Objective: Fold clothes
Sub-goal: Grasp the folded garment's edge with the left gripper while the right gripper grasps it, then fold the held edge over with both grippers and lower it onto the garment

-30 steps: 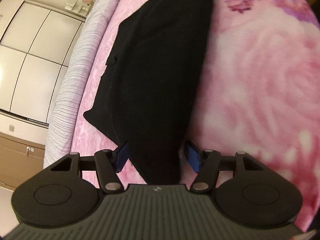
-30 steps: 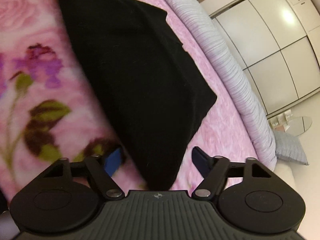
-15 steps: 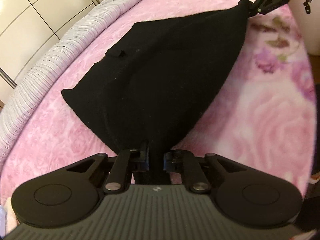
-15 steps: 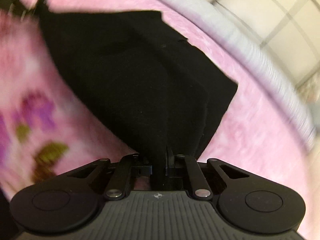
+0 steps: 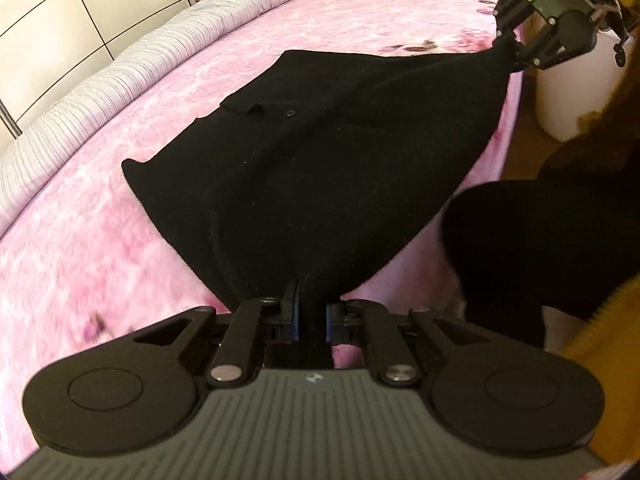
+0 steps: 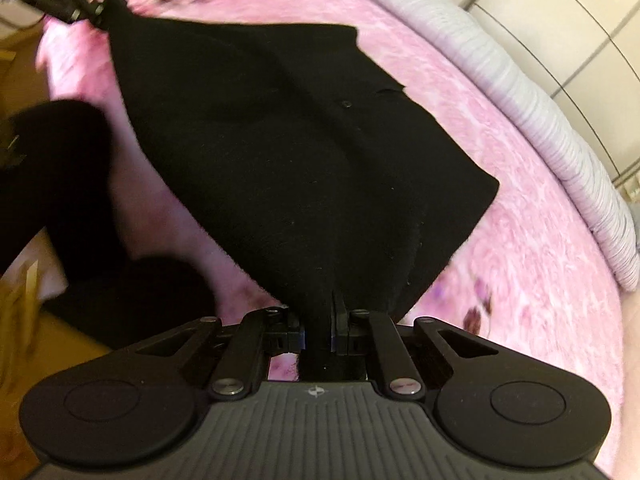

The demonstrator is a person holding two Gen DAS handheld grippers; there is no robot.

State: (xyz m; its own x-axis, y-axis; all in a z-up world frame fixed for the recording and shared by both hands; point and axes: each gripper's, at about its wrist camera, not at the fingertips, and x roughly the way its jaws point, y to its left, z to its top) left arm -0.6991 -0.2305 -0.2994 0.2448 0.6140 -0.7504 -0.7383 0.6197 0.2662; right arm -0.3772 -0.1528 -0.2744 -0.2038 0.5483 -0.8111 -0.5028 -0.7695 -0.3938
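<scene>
A black garment (image 5: 328, 152) with a small button is stretched above the pink floral blanket (image 5: 100, 220) on the bed. My left gripper (image 5: 312, 316) is shut on one near corner of it. My right gripper (image 6: 318, 328) is shut on the opposite corner. Each gripper shows in the other's view, the right one at the upper right of the left wrist view (image 5: 516, 50), the left one at the upper left of the right wrist view (image 6: 100, 4). The garment (image 6: 288, 152) hangs taut between them, its far edge resting on the blanket.
A lilac striped duvet (image 5: 100, 92) runs along the bed's far side, with white wardrobe doors (image 6: 560, 12) behind. A white round container (image 5: 568, 92) stands off the bed's edge. The person's dark legs (image 5: 540, 240) are beside the bed.
Both grippers closed on the garment's corners, having been open around it a second ago. They have since lifted and pulled back, stretching the cloth off the blanket.
</scene>
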